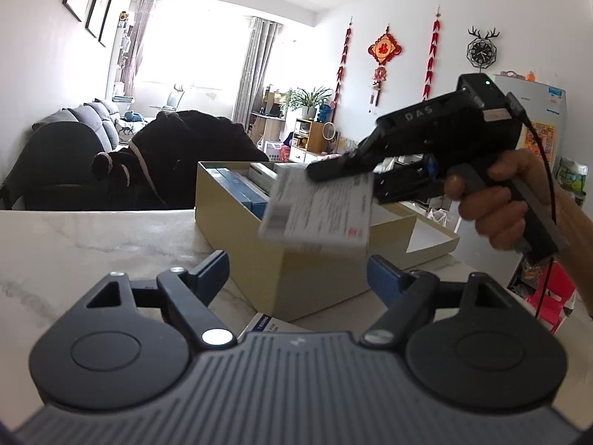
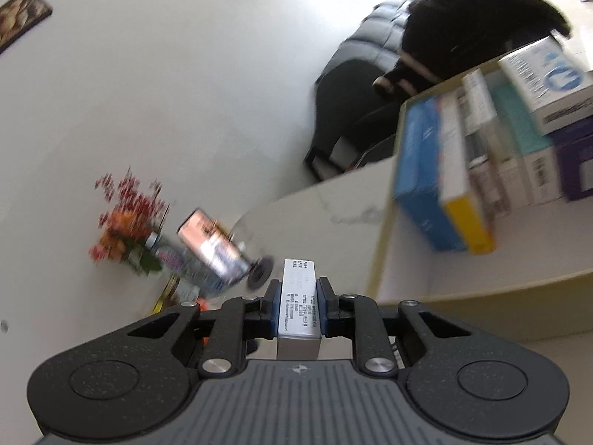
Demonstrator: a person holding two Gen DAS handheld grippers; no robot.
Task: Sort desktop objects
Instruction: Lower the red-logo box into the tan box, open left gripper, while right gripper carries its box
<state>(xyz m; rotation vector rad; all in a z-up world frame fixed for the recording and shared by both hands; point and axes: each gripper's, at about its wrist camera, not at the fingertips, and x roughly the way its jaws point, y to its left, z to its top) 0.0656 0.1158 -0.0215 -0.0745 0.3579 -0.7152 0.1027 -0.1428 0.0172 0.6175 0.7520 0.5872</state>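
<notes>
Here the right gripper point(image 2: 297, 306) is clamped on a flat white carton point(image 1: 318, 207) printed with small text, carried above the beige storage box point(image 1: 296, 282); the left gripper point(image 1: 296, 278) gapes empty.

Both handheld grippers are matte black, with ribbed grey bodies, round side discs, silver screws and blue pads inside the fingers. The right gripper point(image 1: 343, 170) has a pistol handle, raised "DAS" lettering, a green light and a black cable point(image 1: 545, 170). The hand point(image 1: 493, 200) on it is bare.
</notes>
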